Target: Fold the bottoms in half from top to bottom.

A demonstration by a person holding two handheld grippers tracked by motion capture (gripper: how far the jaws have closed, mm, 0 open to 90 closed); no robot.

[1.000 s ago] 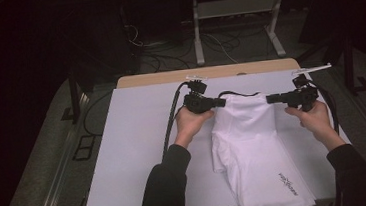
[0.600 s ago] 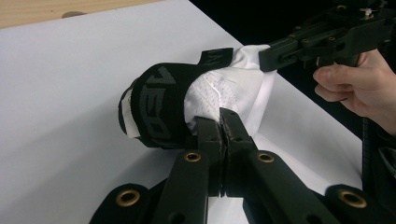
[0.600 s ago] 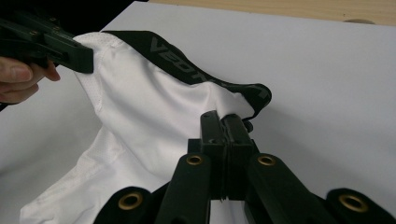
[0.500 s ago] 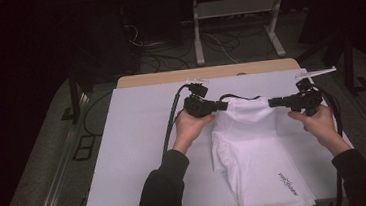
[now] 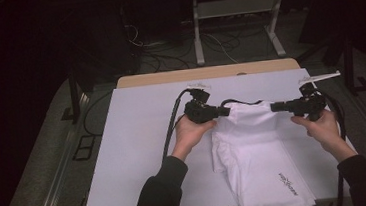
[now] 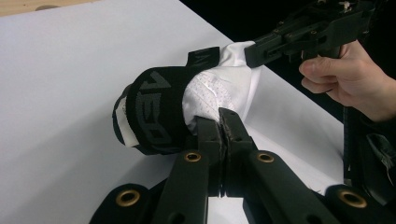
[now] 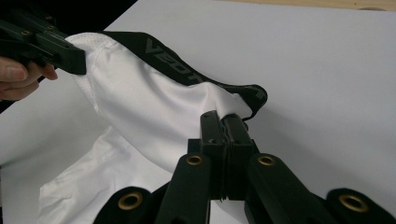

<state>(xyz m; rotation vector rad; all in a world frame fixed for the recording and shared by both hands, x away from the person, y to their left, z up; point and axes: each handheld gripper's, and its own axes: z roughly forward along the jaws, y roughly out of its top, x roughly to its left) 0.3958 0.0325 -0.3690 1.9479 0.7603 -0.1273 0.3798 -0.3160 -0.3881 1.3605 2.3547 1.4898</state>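
1. The white shorts (image 5: 256,162) lie on the white bench (image 5: 140,152), and they serve as the landmark here: the waist end is lifted at the far side, while the leg end trails toward the person and reaches the near edge of the bench.

2. The left tool (image 5: 226,111) is clamped shut on the shorts at the left corner of the waist. In the left gripper view its two black jaws meet tightly on white mesh fabric just beside the black waistband (image 6: 156,112), which curls over in a loop above them.

3. The right tool (image 5: 273,107) is likewise closed on the shorts, at the right corner of the waist. In the right gripper view its jaws pinch the white cloth right under the waistband (image 7: 187,60), where the band bends down to the grip.

4. Both grips sit on opposite ends of the waist, so the band runs between them. This looks like a hold chosen to spread the garment evenly, since the waistband is the stiffest edge and carries the rest of the cloth with it.

5. The leg part of the shorts, with its small printed logo (image 5: 288,184), rests flat on the bench below the waist, somewhat skewed to the right.

6. My judgement: the garment is being straightened or positioned for folding, and the waist needs to be laid down flat next.
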